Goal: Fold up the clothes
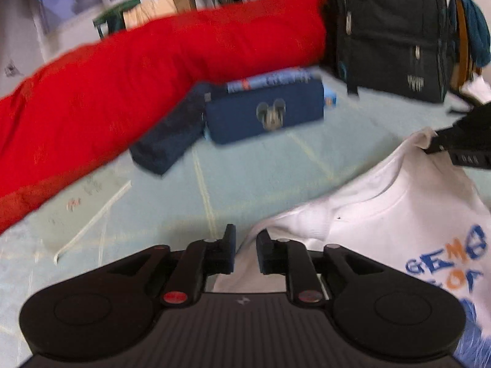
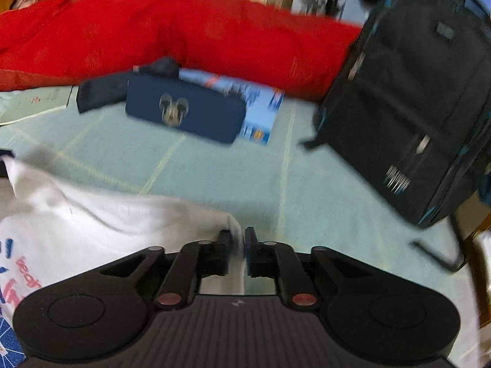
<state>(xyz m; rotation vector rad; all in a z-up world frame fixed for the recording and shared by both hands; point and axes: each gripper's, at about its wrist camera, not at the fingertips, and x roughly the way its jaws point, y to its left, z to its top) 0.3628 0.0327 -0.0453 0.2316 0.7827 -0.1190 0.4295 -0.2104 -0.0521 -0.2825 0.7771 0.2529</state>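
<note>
Pale green bed sheet [image 1: 245,168] bg: left tongs [image 1: 246,243] & right tongs [image 2: 237,240] slightly spread w/ white tee [image 1: 383,214] corners loose between them at 12, likely mid-fold release; next, re-pinch hem; backpack [image 2: 414,107] at 2.

A pale green mat [image 1: 251,178] with thin yellowish lines carries everything. A white shirt [image 1: 383,214] lies at its near side. Toward the far side sits a navy pouch [image 1: 267,113] on a blue booklet [image 2: 260,113], a dark folded cloth [image 1: 168,141] touching its left end. Behind them a long red quilt [image 1: 138,76] runs along the far edge. A black backpack [image 1: 389,30] stands at the far right.
</note>
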